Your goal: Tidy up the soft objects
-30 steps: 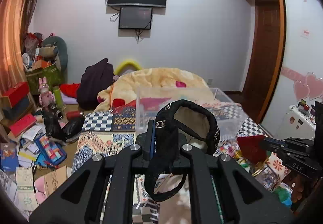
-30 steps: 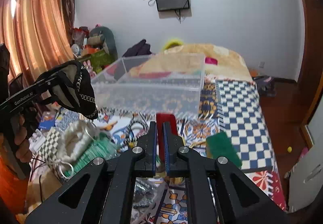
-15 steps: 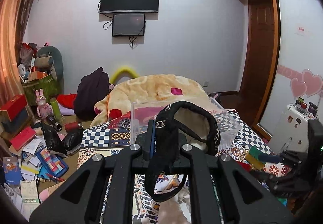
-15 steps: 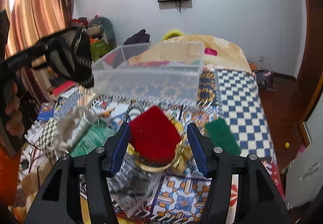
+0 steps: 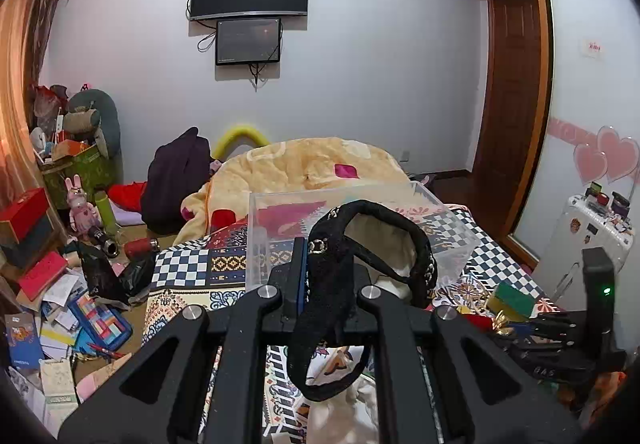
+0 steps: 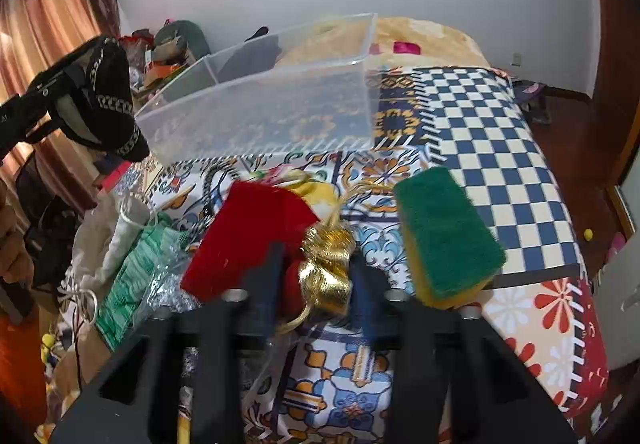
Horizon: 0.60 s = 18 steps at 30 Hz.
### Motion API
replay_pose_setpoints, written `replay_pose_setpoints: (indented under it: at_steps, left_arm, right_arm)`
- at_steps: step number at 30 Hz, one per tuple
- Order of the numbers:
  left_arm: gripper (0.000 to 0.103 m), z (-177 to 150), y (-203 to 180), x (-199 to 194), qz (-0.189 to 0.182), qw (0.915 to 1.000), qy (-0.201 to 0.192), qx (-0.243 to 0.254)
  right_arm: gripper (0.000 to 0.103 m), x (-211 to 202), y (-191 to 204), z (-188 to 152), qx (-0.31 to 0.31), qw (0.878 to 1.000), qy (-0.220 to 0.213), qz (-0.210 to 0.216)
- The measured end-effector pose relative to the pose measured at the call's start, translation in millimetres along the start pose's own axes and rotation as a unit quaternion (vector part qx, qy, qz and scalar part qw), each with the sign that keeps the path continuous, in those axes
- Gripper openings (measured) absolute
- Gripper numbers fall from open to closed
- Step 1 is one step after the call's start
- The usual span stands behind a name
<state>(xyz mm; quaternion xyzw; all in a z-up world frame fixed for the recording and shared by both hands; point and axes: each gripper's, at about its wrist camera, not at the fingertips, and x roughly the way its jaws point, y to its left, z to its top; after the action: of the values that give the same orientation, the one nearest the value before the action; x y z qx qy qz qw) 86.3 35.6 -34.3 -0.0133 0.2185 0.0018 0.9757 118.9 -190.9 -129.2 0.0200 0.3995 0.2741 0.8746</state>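
Observation:
My left gripper [image 5: 326,276] is shut on a black soft handbag [image 5: 360,256] with a cream lining and chain trim, held up in front of the clear plastic bin [image 5: 360,204]; the bag also shows at the left of the right wrist view [image 6: 104,100]. My right gripper [image 6: 314,264] is open, low over a pile on the patterned bedspread, its fingers either side of a gold and red ornament [image 6: 324,268]. A red cloth [image 6: 248,232] lies just left of it and a green-and-yellow sponge [image 6: 448,232] just right. The bin [image 6: 272,108] stands behind them.
A white drawstring bag [image 6: 108,240] and a green item in clear wrap [image 6: 136,272] lie left of the pile. A beige blanket [image 5: 312,168] is heaped at the bed's far end. The floor at left is strewn with books and boxes [image 5: 52,304].
My right gripper opened from shut and dropped down over the red cloth and gold ornament. My left gripper, still shut on the bag, rose and swung toward the bin.

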Motion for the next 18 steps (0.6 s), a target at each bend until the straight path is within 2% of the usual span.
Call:
replay_pose_setpoints:
  at_steps: [9,18]
  left_arm:
    - [0.01,17,2,16,0.019,0.9998,-0.001,0.011]
    - [0.01,41,4,35,0.03,0.9994,-0.008,0.011]
  right_arm:
    - [0.02,-33,1,14,-0.007,0.999,-0.048,-0.012]
    - [0.021,-54,14,70,-0.031,0.993,-0.114,-0.019]
